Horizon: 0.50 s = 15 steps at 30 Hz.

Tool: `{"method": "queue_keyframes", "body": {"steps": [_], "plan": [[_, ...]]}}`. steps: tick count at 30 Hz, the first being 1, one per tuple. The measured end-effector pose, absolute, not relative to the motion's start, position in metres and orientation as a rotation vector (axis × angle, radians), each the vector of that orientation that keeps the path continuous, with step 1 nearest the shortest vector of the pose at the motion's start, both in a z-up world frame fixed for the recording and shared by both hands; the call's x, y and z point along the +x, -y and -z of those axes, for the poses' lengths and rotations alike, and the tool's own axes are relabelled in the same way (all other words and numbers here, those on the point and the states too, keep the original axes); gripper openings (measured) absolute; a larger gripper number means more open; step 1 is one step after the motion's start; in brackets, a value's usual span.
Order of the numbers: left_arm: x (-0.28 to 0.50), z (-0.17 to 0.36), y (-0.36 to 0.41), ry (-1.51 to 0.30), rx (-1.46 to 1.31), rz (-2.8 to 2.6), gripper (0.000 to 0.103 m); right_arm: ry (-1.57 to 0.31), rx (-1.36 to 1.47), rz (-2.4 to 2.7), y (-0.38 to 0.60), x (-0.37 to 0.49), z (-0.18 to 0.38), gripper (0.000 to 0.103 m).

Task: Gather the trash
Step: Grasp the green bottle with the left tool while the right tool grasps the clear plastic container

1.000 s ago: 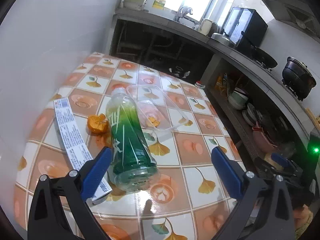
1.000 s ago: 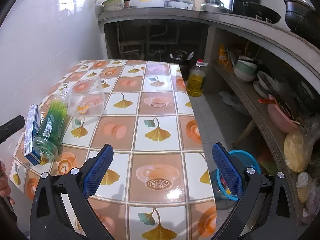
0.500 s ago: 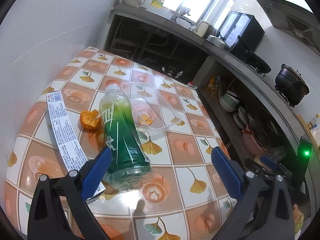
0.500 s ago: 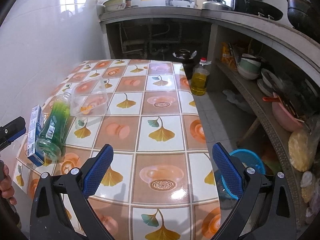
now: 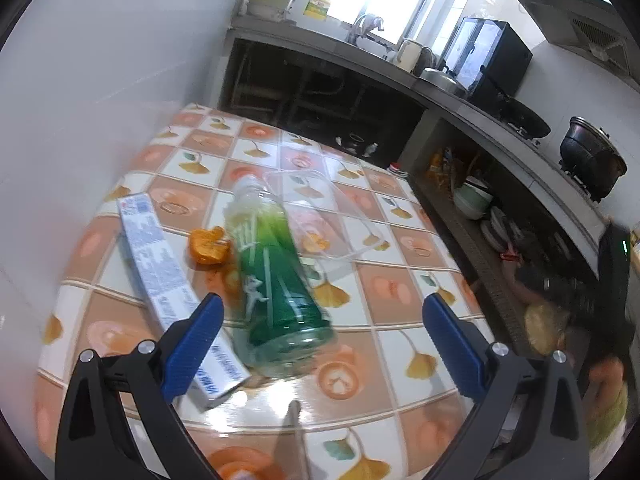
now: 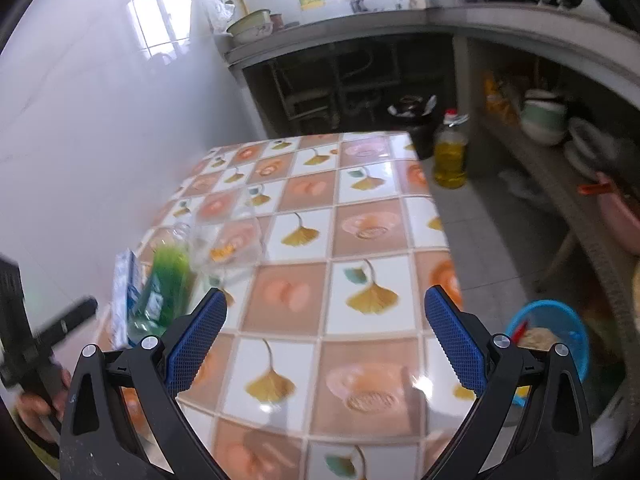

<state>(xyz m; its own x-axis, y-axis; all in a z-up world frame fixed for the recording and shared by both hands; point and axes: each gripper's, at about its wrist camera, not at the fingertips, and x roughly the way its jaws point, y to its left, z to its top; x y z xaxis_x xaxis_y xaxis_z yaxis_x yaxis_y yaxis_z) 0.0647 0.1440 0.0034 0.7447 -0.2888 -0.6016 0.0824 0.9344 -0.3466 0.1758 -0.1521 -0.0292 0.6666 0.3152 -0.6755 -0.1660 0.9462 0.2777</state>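
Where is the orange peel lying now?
In the left wrist view, the orange peel lies on the tiled table, between the long box and green bottle.

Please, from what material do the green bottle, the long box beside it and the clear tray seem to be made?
Green bottle: apparently clear glossy plastic; the tablecloth shows through its base. Long box: probably printed cardboard, with flat faces and sharp edges. Clear tray: thin transparent plastic, likely; the pattern shows through.
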Motion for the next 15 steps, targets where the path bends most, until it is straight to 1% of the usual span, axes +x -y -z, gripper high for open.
{"method": "queue_keyframes", "body": {"steps": [4, 7, 9, 10, 12, 15], "plan": [[0.057, -0.003, -0.15, -0.665, -0.241, 0.177, 0.097, -0.877, 0.29, -0.371, 0.136, 0.219, 0.04, 0.095], [0.054, -0.001, -0.152, -0.652, -0.189, 0.16, 0.097, -0.92, 0.303, -0.412, 0.117, 0.249, 0.053, 0.095], [0.053, 0.002, -0.154, -0.652, -0.166, 0.153, 0.097, -0.952, 0.315, -0.442, 0.105, 0.267, 0.061, 0.088], [0.053, 0.004, -0.155, -0.654, -0.164, 0.153, 0.097, -0.966, 0.316, -0.45, 0.101, 0.273, 0.065, 0.087], [0.056, 0.007, -0.158, -0.672, -0.175, 0.166, 0.097, -0.998, 0.301, -0.463, 0.088, 0.29, 0.072, 0.078], [0.066, 0.011, -0.16, -0.705, -0.209, 0.198, 0.097, -1.041, 0.261, -0.476, 0.069, 0.313, 0.082, 0.07]]}}
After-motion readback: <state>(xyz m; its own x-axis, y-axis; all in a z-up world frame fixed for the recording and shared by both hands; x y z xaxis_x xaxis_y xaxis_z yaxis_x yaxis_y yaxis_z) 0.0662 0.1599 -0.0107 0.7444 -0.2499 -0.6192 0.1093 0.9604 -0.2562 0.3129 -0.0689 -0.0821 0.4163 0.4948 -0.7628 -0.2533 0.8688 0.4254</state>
